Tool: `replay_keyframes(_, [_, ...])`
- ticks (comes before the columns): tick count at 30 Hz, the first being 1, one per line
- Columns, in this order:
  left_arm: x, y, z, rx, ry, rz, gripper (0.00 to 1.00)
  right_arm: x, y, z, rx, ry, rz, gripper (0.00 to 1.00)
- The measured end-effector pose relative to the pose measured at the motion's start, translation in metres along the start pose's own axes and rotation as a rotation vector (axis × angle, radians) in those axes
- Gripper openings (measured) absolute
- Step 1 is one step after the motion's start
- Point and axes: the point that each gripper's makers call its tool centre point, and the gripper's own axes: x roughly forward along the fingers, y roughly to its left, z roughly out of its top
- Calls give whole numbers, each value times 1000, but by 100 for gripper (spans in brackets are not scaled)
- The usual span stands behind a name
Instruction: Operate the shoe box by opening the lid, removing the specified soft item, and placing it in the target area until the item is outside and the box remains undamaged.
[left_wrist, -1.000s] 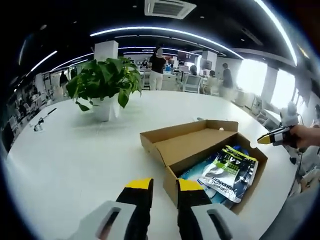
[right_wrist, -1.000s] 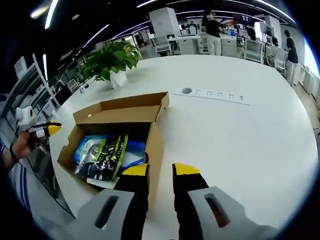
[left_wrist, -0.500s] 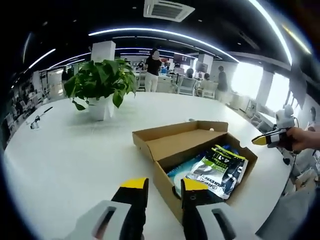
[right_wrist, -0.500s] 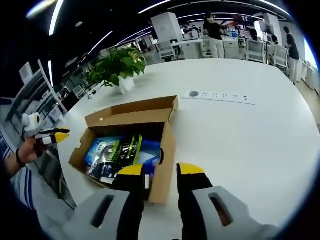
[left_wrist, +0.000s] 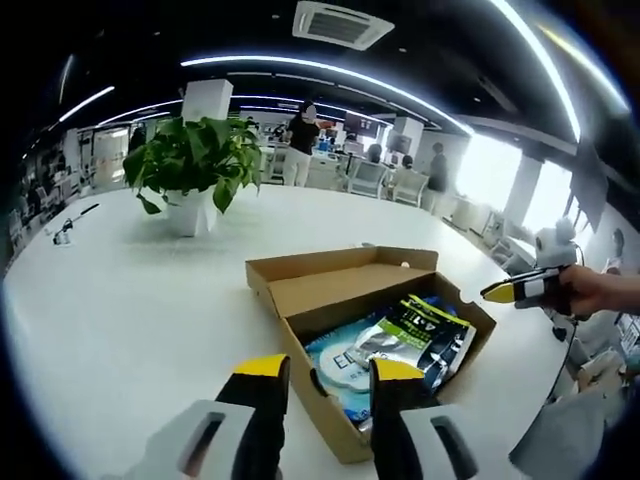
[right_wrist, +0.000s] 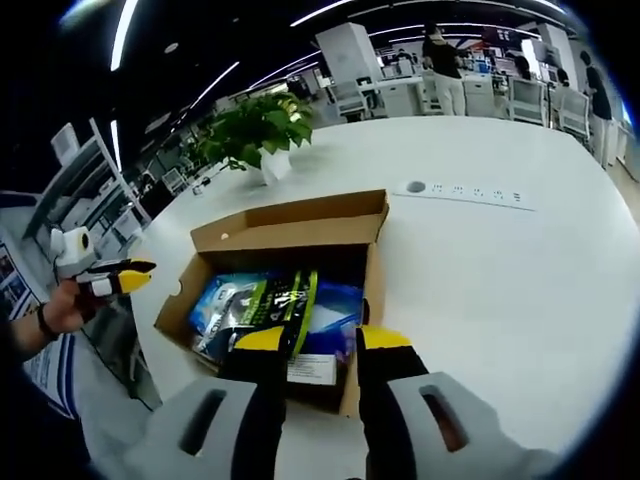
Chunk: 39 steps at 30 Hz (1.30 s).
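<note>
Both grippers hang over the near side of the shoe box. In the left gripper view, the left gripper (left_wrist: 325, 375) has its yellow-tipped jaws a little apart, holding nothing, with the box wall under them. In the right gripper view, the right gripper (right_wrist: 322, 345) also has its jaws a little apart and empty, just over the box edge. The shoe box (left_wrist: 300, 300) sits on the white tabletop (left_wrist: 120, 300) with its lid (right_wrist: 290, 215) folded back. Inside lie soft packs: a green and black pack (left_wrist: 420, 335) on top of blue ones (right_wrist: 215, 300). A potted plant (left_wrist: 190, 165) stands well apart, farther back. A power strip (right_wrist: 460, 192) lies flat near the box.
</note>
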Motion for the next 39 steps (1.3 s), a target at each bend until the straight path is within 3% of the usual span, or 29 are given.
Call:
replay_keyframes(14, [-1,-15,-2,12,14,-41,34,24,17,-6,-17,41,42,25])
replay_keyframes(29, [-2,-34,-8,1,33,-94,38,50,10,-17,-10,109,43,25])
replay_keyframes(39, [-5,-33,-13,-21,37,-93,39,64,10,-22,-9,145,41,22])
